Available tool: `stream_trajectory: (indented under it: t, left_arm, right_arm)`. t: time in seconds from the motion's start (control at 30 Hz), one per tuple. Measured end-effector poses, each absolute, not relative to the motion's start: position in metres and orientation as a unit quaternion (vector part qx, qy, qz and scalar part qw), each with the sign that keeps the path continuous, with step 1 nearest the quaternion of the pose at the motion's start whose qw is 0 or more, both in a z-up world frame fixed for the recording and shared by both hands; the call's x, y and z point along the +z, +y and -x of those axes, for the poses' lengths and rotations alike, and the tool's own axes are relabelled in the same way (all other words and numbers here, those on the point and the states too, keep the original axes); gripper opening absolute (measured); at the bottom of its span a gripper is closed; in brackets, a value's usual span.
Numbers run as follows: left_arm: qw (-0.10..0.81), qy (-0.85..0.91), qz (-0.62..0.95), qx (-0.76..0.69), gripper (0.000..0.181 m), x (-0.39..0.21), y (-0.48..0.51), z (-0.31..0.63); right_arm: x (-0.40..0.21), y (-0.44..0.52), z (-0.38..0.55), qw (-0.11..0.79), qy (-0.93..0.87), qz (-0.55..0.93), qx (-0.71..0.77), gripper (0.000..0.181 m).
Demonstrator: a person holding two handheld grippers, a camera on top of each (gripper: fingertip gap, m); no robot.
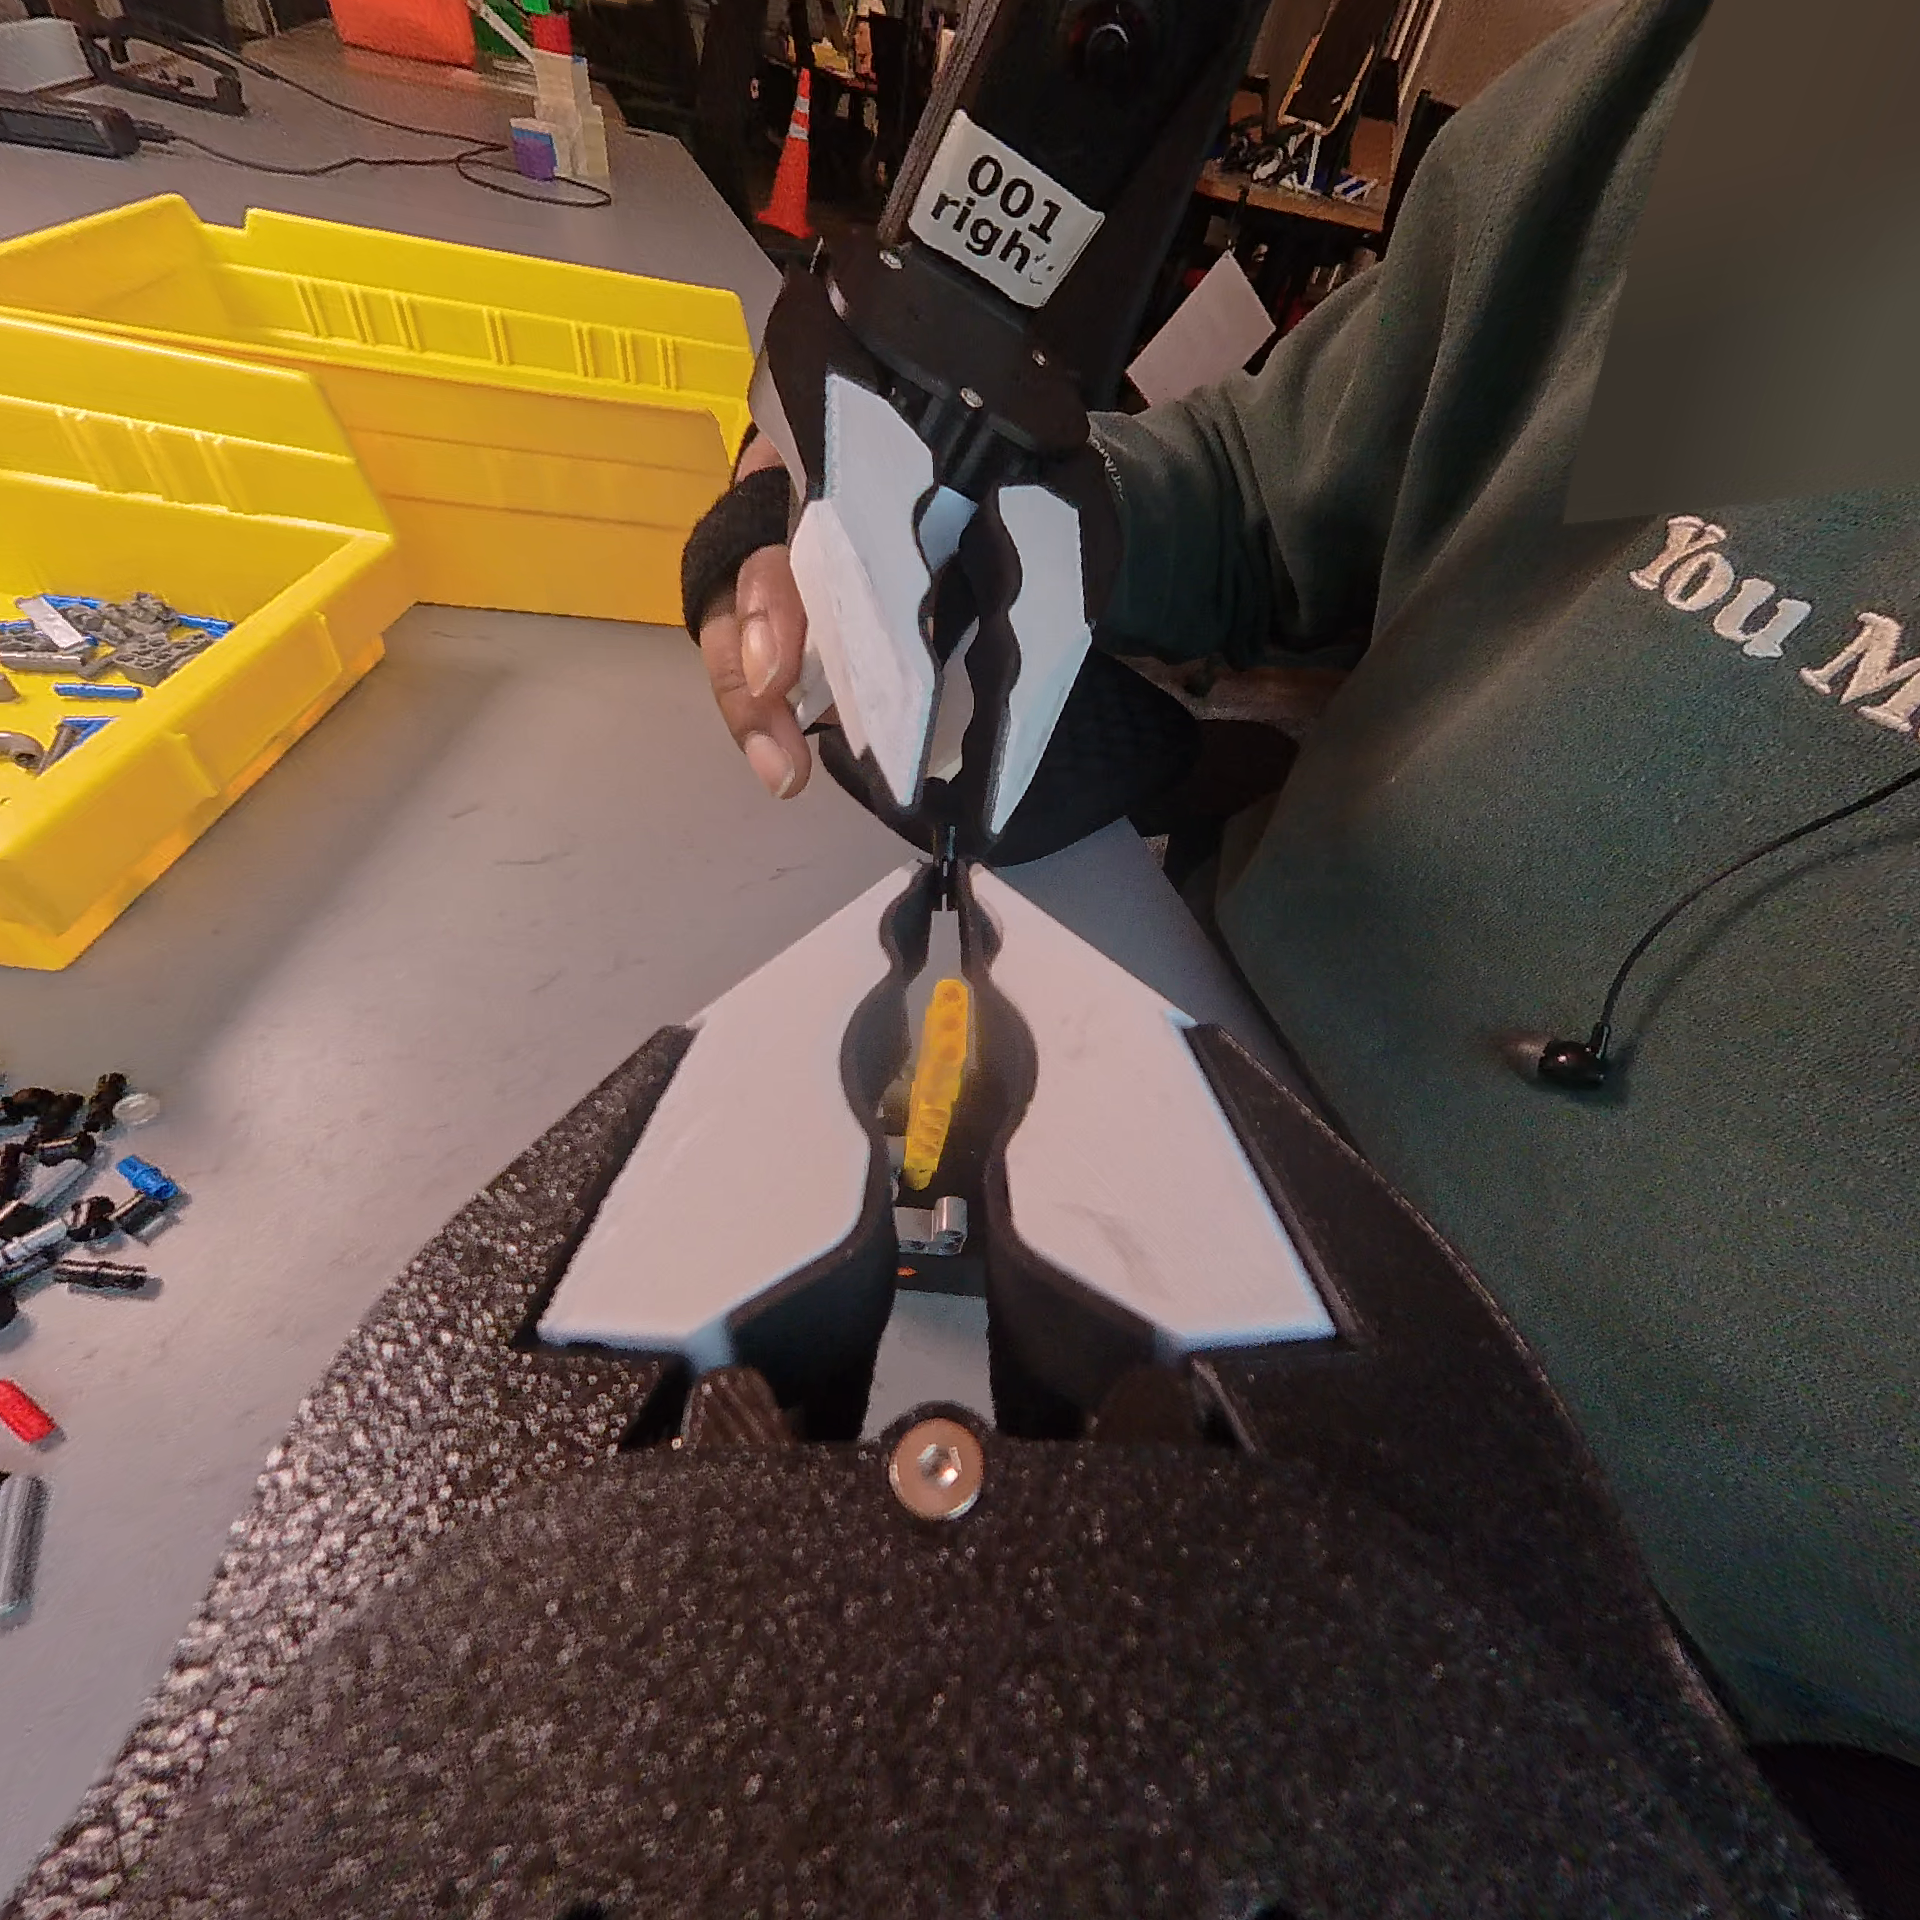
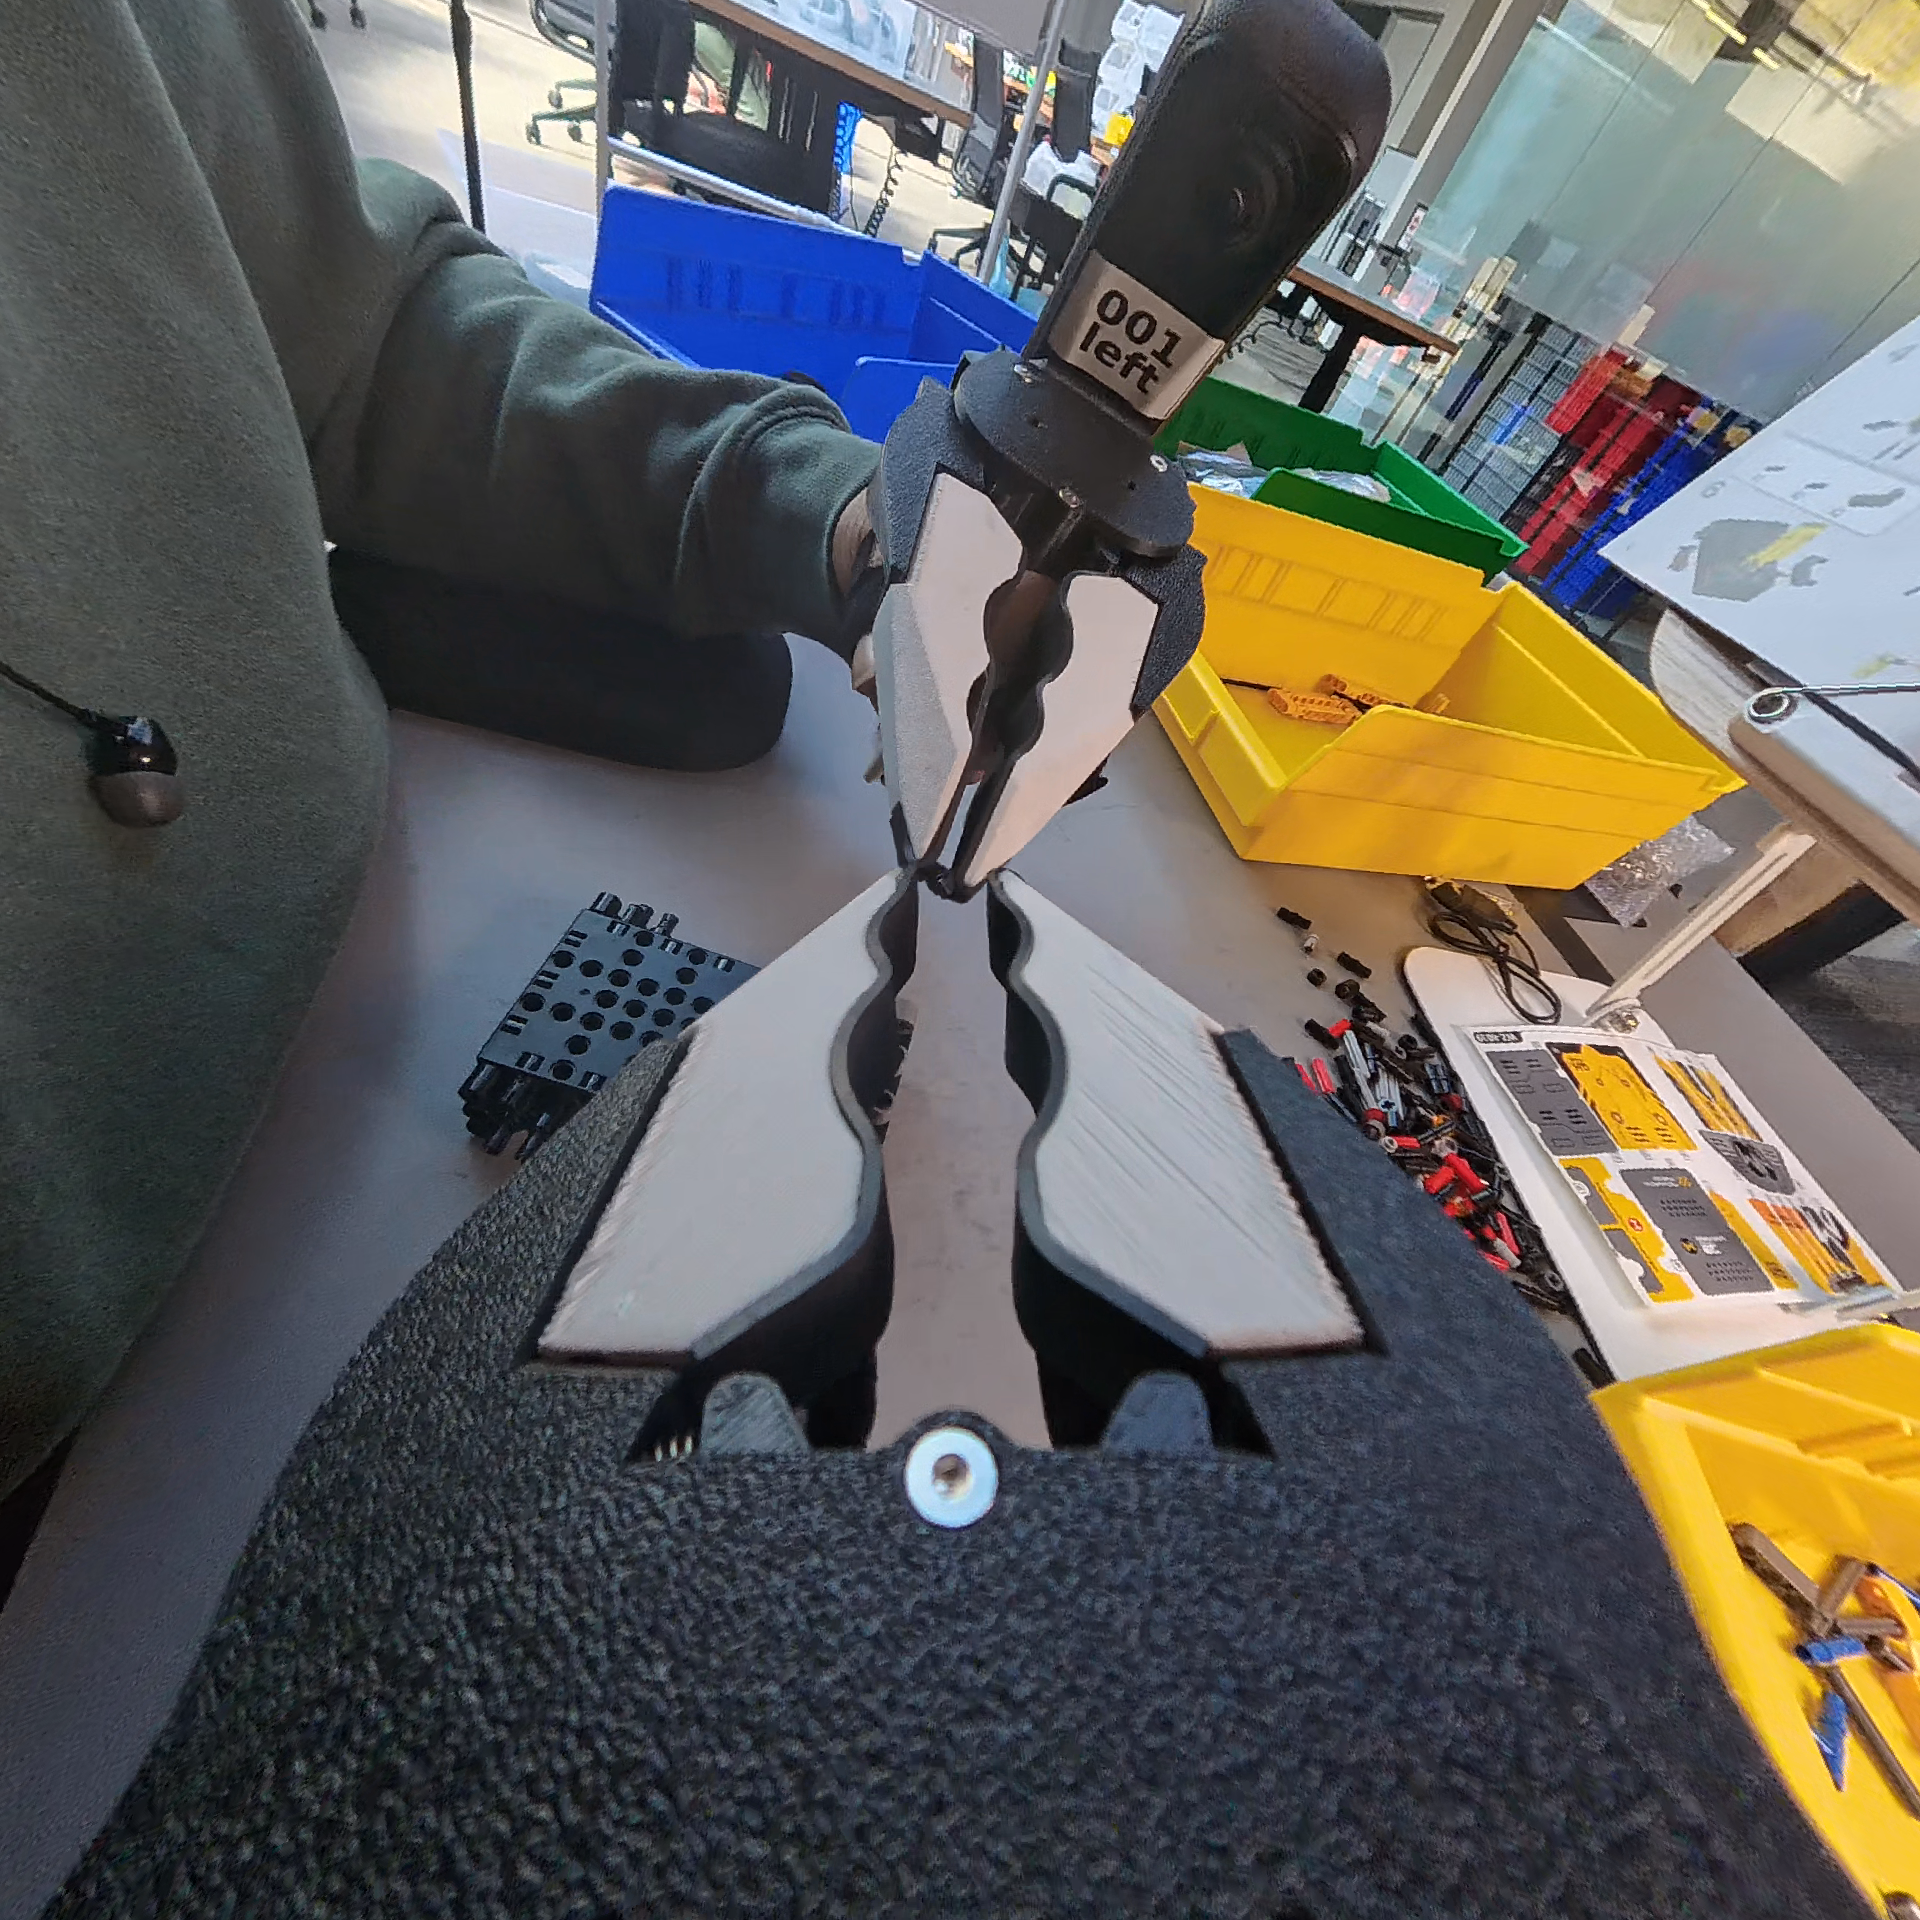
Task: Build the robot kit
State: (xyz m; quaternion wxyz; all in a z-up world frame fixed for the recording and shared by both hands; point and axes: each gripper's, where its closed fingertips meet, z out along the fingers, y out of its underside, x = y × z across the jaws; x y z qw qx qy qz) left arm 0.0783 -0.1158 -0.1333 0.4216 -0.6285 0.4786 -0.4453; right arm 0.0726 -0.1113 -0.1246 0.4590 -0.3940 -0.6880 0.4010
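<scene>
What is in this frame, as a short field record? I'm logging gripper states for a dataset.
left gripper: shut on small black pin, tip to tip with the other gripper
right gripper: open, tips either side of that pin
between left fingers: yellow beam; held or not, unclear
on table: black holed block, loose pins, yellow bin

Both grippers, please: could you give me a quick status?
Left gripper shut on small black pin. Right gripper tip to tip with it, slightly apart. Yellow beam below on table.
</scene>
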Motion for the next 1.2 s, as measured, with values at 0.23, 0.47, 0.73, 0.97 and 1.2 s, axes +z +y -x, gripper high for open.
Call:
stream_trajectory:
  t: [0.23, 0.47, 0.73, 0.97, 1.2]
  left_arm:
    - [0.418, 0.485, 0.631, -0.439, 0.003, -0.133, -0.117, -0.085]
    - [0.435, 0.474, 0.631, -0.434, 0.004, -0.127, -0.113, -0.089]
    - [0.365, 0.567, 0.683, -0.281, 0.056, -0.184, -0.12, -0.095]
    - [0.295, 0.586, 0.719, -0.231, 0.033, -0.226, -0.115, -0.098]
    - [0.335, 0.558, 0.719, -0.245, 0.032, -0.221, -0.11, -0.089]
  right_arm:
    - [-0.125, -0.116, -0.077, 0.452, -0.698, 0.387, 0.398, 0.005]
    - [-0.12, -0.112, -0.082, 0.462, -0.674, 0.401, 0.414, 0.004]
    - [-0.142, -0.108, -0.118, 0.442, -0.667, 0.433, 0.415, 0.003]
    - [-0.147, -0.111, -0.124, 0.448, -0.66, 0.432, 0.42, 0.003]
    - [-0.145, -0.109, -0.113, 0.461, -0.649, 0.43, 0.426, 0.004]
